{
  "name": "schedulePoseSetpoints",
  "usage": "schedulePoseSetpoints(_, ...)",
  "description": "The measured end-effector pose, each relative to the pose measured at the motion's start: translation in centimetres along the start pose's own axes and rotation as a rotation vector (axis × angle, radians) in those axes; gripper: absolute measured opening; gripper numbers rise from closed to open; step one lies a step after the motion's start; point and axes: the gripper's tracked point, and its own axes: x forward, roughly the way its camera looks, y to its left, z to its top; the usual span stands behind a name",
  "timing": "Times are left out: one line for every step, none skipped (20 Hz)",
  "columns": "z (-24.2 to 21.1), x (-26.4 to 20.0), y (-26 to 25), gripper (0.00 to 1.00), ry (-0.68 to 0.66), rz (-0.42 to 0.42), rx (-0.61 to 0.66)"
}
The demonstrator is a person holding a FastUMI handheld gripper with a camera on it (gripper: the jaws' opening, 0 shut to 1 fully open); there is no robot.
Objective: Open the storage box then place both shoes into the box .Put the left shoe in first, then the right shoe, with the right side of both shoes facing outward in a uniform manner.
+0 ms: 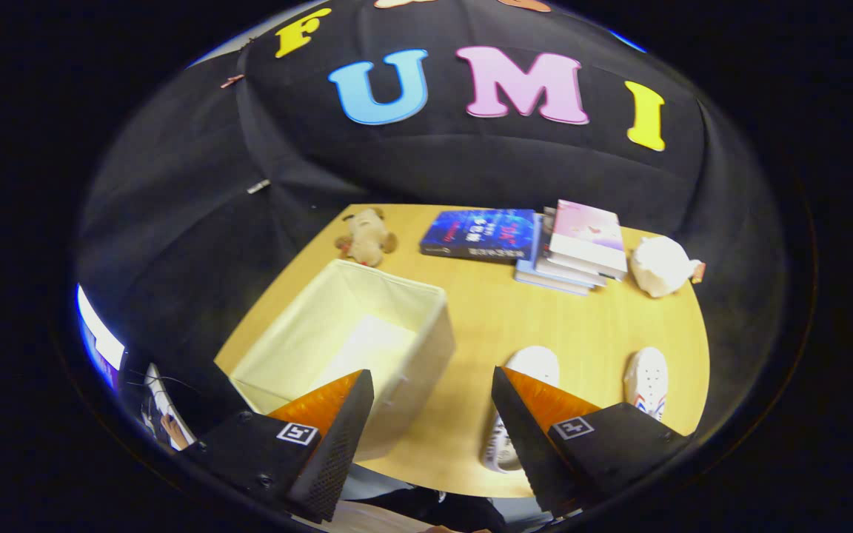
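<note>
Lying just beyond spread fingers [432,414]: shoes [647,381].

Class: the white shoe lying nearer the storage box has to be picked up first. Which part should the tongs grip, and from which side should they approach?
Probably from above, across the shoe's narrow middle. It lies flat on the table, sole down, so both long sides look free to pinch. The tongs hang open above it, one finger covering its middle, holding nothing. The storage box stands open beside it.

One tongs finger [526,414] hides the near shoe's [534,364] middle, another the box's [426,326] near corner.
</note>
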Motion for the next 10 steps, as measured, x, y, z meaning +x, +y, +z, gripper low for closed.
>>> schedulePoseSetpoints(-1.2, 0.5, -1.4, 0.98, 0.026, -0.026, 0.015)
schedulePoseSetpoints(-2.7, 0.9, -3.0, 0.98, 0.056, -0.043, 0.034)
schedulePoseSetpoints(-4.1, 1.2, -4.5, 0.99, 0.086, -0.061, 0.052)
schedulePoseSetpoints(-5.4, 1.8, -6.1, 0.99, 0.111, -0.08, 0.066)
schedulePoseSetpoints(-6.7, 2.1, -7.4, 0.98, 0.14, -0.097, 0.077)
schedulePoseSetpoints(-7.8, 2.7, -8.6, 0.99, 0.168, -0.108, 0.083)
schedulePoseSetpoints(-8.8, 3.6, -9.8, 0.99, 0.193, -0.117, 0.088)
schedulePoseSetpoints(-9.7, 4.3, -10.7, 0.99, 0.216, -0.121, 0.091)
schedulePoseSetpoints(-10.8, 5.2, -11.5, 0.99, 0.243, -0.118, 0.099)
schedulePoseSetpoints(-11.6, 5.9, -12.0, 0.99, 0.268, -0.113, 0.108)
